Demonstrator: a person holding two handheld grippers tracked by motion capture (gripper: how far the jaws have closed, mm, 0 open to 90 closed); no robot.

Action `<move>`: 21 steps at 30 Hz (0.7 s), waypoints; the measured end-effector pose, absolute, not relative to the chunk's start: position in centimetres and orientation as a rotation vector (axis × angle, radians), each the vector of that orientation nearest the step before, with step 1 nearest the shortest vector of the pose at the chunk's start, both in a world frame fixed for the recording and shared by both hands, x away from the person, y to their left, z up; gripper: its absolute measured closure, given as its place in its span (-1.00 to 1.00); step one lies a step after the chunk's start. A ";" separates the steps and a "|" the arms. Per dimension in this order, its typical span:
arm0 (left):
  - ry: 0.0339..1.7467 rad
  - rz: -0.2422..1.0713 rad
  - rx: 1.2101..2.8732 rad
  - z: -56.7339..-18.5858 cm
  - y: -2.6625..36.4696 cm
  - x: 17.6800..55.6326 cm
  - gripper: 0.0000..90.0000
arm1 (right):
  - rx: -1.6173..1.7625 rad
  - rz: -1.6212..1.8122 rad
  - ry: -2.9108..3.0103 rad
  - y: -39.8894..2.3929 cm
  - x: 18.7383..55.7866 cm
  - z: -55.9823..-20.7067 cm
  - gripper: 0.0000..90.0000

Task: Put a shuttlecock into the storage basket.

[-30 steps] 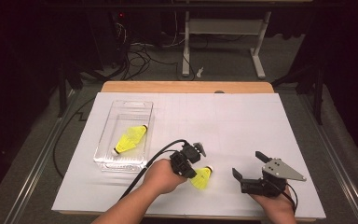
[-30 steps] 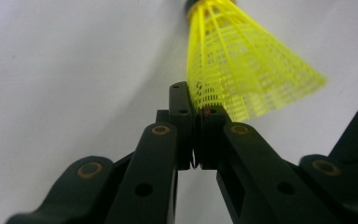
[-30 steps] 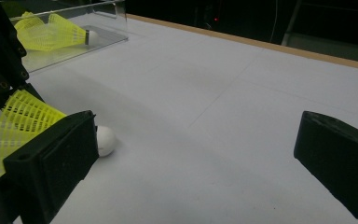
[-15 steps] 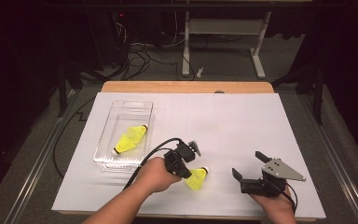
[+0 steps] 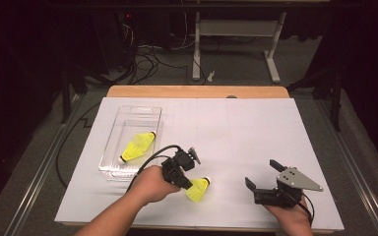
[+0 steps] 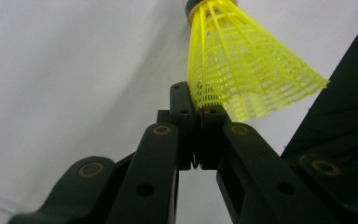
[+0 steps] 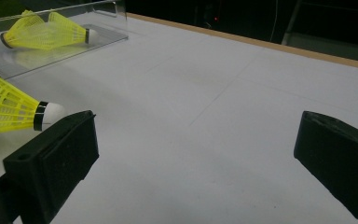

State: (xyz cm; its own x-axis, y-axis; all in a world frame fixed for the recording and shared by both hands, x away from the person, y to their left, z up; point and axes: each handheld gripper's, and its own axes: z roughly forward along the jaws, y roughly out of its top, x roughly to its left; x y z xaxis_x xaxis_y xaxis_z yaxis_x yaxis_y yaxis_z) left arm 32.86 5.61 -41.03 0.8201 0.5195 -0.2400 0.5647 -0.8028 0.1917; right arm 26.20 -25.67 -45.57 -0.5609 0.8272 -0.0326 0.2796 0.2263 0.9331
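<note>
shuttlecock (image 5: 198, 188) near front edge, open sheet (image 5: 246, 132) beyond

This looks like a lab or test room set up for recording. A wooden counter (image 5: 197, 92) covered by a plain white sheet (image 5: 236, 132) stands on grey carpet (image 5: 364, 162), with metal rails (image 5: 34, 172) along its left and right edges. Beyond the far edge, loose black cables (image 5: 147, 54) trail over the floor beside a white metal table frame (image 5: 236, 29), and the surroundings are dark.
</note>
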 end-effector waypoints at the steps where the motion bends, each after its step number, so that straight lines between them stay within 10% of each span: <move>1: 0.836 -0.264 2.749 -41.0 5.8 32.9 0.95 | 1.015 1.326 1.965 -25.7 26.2 -45.6 -0.99; 21: 0.868 -0.298 2.728 -40.3 8.9 33.0 0.95 | 1.013 1.324 1.967 -25.6 26.2 -45.6 -0.99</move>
